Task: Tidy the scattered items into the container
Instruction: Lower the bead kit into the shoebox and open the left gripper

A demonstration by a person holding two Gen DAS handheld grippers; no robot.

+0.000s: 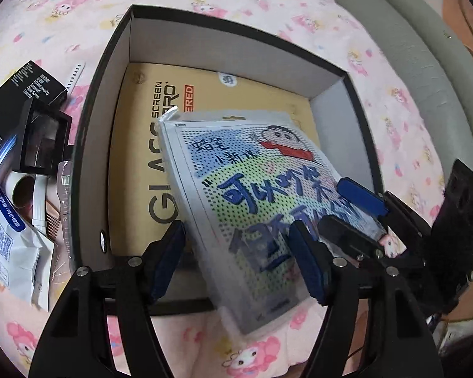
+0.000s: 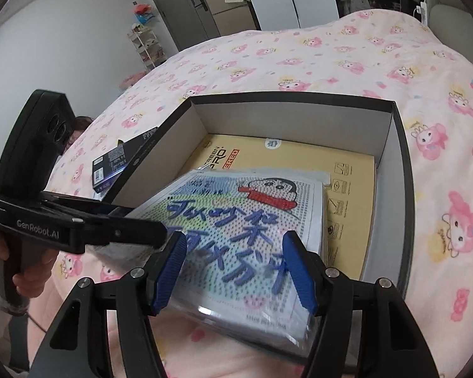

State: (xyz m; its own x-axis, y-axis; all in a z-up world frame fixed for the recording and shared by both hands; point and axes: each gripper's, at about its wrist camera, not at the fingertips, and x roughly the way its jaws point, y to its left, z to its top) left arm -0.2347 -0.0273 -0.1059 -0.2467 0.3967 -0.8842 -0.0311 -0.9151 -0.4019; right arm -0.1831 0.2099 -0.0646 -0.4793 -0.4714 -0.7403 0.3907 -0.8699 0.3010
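Bed (image 2: pixel 347 60) fills both views, soft fleecy pink blanket with cartoon print, lots of free surface beyond and to the right of the box. Grey padded headboard (image 1: pixel 403 31) curves along the far right edge in the left wrist view.

Open box (image 2: pixel 391 163), rectangular cardboard, black outside, pale grey inside, upright straight walls, sits on the blanket. Flat yellow screen-protector carton (image 2: pixel 350 170) lies on its floor, covering most of it; thin gaps remain along the walls.

Bead-art pack (image 1: pixel 236 201), flat rectangle in glossy clear plastic wrap, dotted colour print with cartoon boy and blue characters. It is tilted, far end over the carton inside the box, near end sticking out over the box's near rim above the blanket.

Left gripper (image 1: pixel 239 261): fingers fairly wide, blue ribbed pads either side of the pack's near left part; whether they press I cannot tell. Right gripper (image 2: pixel 235 271): fingers fairly wide, pack's near edge between the pads; contact unclear. In the left wrist view one of its blue fingers (image 1: pixel 362 195) lies on top of the pack.

Left of the box, tight clutter touching its wall: black carton (image 1: pixel 37 85), white wipes packet (image 1: pixel 12 252), small roll (image 1: pixel 23 189).
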